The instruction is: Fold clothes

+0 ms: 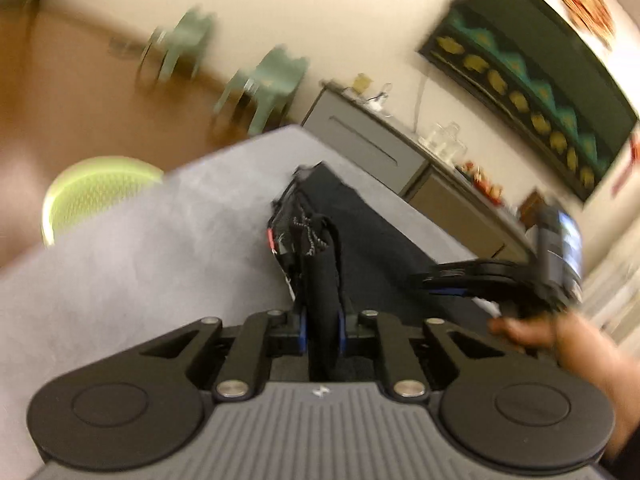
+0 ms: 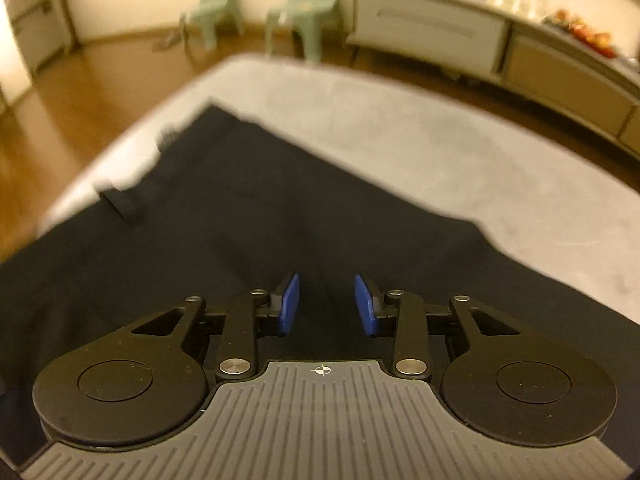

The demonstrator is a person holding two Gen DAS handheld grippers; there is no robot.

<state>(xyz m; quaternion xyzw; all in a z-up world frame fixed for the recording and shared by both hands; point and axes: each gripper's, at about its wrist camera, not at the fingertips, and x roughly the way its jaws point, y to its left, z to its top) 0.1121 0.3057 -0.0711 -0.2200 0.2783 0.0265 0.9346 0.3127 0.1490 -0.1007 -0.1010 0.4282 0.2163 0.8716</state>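
Note:
A dark navy garment (image 2: 248, 220) lies spread on a grey padded table (image 2: 440, 152). In the left wrist view my left gripper (image 1: 322, 326) is shut on a bunched fold of the garment (image 1: 320, 264), lifted off the table (image 1: 140, 248), with its inside seams and a small red tag showing. My right gripper (image 2: 326, 306) is open just above the flat cloth, its blue pads (image 2: 290, 300) apart with nothing between them. It also shows in the left wrist view (image 1: 436, 280), held by a hand at the right.
A green mesh stool (image 1: 92, 196) stands beside the table's left edge. Two pale green chairs (image 2: 308, 12) and a long grey sideboard (image 2: 480, 40) with jars stand by the far wall. The floor is brown wood.

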